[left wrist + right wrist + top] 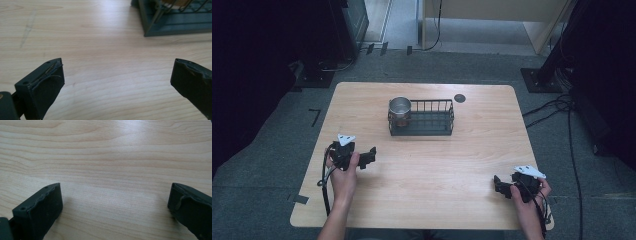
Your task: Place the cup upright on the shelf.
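Observation:
A dark wire basket (424, 119) stands at the middle back of the wooden table (427, 165). A shiny metal cup (400, 109) stands upright inside its left end. My left gripper (371, 156) rests low over the table's left side, open and empty, pointing right toward the basket. In the left gripper view (117, 77) the basket's corner (172, 23) lies ahead at the upper right. My right gripper (498, 186) sits near the front right edge, open with nothing between its jaws. The right gripper view (115, 200) has bare wood between the jaws.
A small dark round disc (460, 98) lies on the table behind the basket's right end. Cables (557, 107) run over the grey floor to the right of the table. Dark equipment stands at the back left and right.

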The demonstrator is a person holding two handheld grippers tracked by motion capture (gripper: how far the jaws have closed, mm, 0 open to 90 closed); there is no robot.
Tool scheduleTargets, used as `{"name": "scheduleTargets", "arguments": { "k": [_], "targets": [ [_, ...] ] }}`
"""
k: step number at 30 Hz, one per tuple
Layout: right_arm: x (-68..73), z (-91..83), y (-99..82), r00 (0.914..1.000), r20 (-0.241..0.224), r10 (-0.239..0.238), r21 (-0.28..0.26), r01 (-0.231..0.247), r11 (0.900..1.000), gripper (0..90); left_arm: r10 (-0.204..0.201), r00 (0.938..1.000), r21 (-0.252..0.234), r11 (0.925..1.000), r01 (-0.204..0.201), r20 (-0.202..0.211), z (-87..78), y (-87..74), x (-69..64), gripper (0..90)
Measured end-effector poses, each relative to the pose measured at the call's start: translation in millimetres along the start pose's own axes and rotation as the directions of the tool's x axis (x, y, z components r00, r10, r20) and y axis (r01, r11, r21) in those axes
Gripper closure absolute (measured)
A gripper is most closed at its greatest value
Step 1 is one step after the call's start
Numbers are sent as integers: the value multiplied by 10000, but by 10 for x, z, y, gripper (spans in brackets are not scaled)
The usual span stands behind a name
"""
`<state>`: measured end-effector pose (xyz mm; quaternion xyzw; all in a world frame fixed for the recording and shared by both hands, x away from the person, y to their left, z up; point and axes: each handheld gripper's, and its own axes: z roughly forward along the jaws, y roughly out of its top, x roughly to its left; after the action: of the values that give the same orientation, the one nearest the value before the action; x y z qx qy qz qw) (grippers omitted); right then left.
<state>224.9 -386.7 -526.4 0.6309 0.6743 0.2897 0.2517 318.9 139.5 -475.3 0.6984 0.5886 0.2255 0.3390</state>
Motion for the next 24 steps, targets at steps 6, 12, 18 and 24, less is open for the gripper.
{"name": "scheduleTargets", "arguments": {
  "k": [6,12,18,24],
  "targets": [
    [0,0,0,10000,1,0,0,0,10000,0,-28,9997,156,9999,32,-247,-49,-164,100,0],
    [0,0,0,10000,2,-2,0,2,10000,0,79,9974,321,9995,-56,-712,-78,-324,170,0],
    [0,0,0,10000,2,-2,-1,2,10000,0,49,9945,633,9980,17,-1044,-90,-527,302,0],
    [-1,1,0,10000,6,-18,-14,18,10000,0,203,9897,723,9973,-101,-1420,-191,-668,399,0]
  ]
}}
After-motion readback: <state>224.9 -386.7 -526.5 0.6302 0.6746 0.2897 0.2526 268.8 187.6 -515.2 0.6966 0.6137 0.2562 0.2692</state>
